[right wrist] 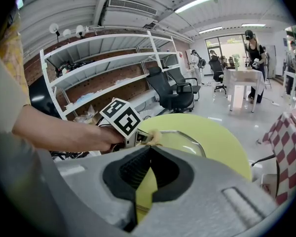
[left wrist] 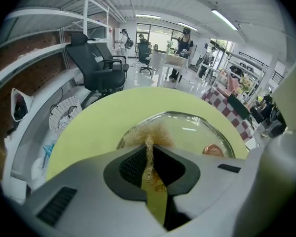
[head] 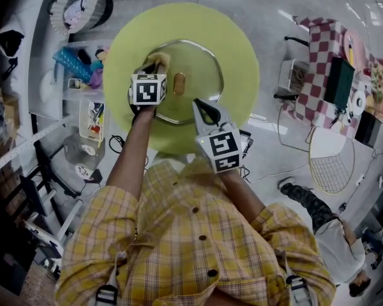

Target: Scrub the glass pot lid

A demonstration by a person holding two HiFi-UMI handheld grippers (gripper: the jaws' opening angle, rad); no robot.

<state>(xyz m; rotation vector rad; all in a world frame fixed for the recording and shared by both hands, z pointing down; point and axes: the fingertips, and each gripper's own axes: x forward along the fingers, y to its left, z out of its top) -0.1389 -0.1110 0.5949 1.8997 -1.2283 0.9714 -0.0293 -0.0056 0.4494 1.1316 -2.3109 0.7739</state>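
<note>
Glass lid (head: 193, 61) is sat knob (head: 179, 83) up near the middle of the round yellow-green counter (head: 237, 38), so it's right where it needs to be for scrubbing.

The left hand-held gripper (head: 153, 67) is clamped down on a wad of golden wire scrubber (head: 157, 60). In the left gripper view only a thin strand of it is pinched between the jaws, and the fluffy bulk is pushed out front against the lid's rim on the far left.

The right hand-held gripper (head: 200, 105) is parked at the near-right rim with its jaws drawn together at the tips. Whether the rim is actually pinched or just leaned on can't be told from the right gripper view, since only counter colour is seen through the gap.

What could go wrong, as a guess:
- If the lid isn't really held, it'll probably get shoved or spun across the smooth counter once scrubbing pressure is put on. It's glass, so a slide off the edge would be bad news.
- Pressure at the very rim could get the domed lid tipped up on the other side.
- With so little scrubber gripped, the wad could get dragged out of the jaws on a hard stroke.
</note>
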